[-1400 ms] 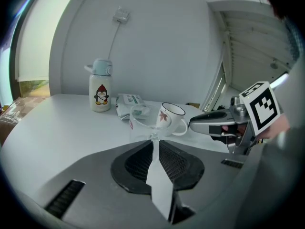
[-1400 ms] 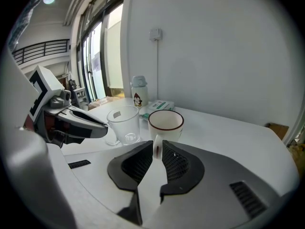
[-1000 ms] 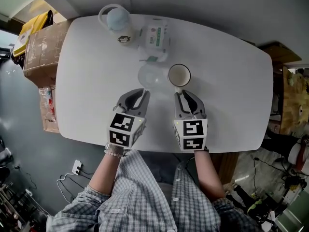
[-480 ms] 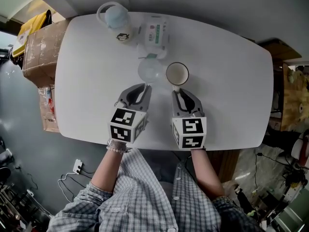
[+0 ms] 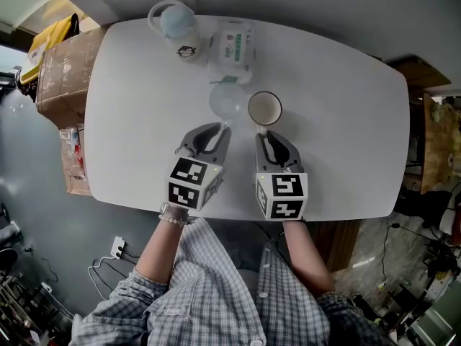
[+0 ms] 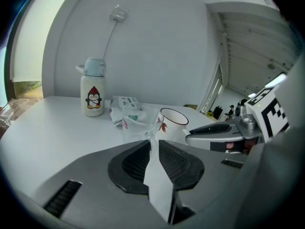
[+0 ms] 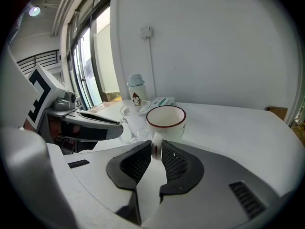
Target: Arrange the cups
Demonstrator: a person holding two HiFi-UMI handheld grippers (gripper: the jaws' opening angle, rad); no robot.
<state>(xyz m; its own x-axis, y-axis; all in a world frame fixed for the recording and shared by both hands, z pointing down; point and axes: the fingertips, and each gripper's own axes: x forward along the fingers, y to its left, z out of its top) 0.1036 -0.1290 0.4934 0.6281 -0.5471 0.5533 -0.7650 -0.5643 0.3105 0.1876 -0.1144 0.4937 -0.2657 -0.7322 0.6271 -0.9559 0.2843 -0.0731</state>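
Note:
A clear glass cup (image 5: 225, 101) and a white mug with a red rim (image 5: 264, 109) stand side by side in the middle of the white table (image 5: 346, 92). My left gripper (image 5: 220, 130) is shut on the glass cup's handle (image 6: 152, 138). The glass cup (image 6: 138, 122) stands upright just beyond the jaws. My right gripper (image 5: 265, 135) is shut on the mug's handle (image 7: 156, 149), with the mug (image 7: 166, 120) upright ahead of it. The two grippers lie nearly parallel, close together. In each gripper view the other gripper (image 6: 214, 130) (image 7: 90, 123) shows alongside.
A pale bottle with a penguin print (image 5: 180, 29) stands at the far left of the table. A tissue pack (image 5: 234, 49) lies just behind the glass cup. A cardboard box (image 5: 61, 67) sits off the table's left edge. A wall runs behind the table.
My left gripper has carried the glass cup a little farther from me, toward the tissue pack. The right gripper and mug have hardly moved.

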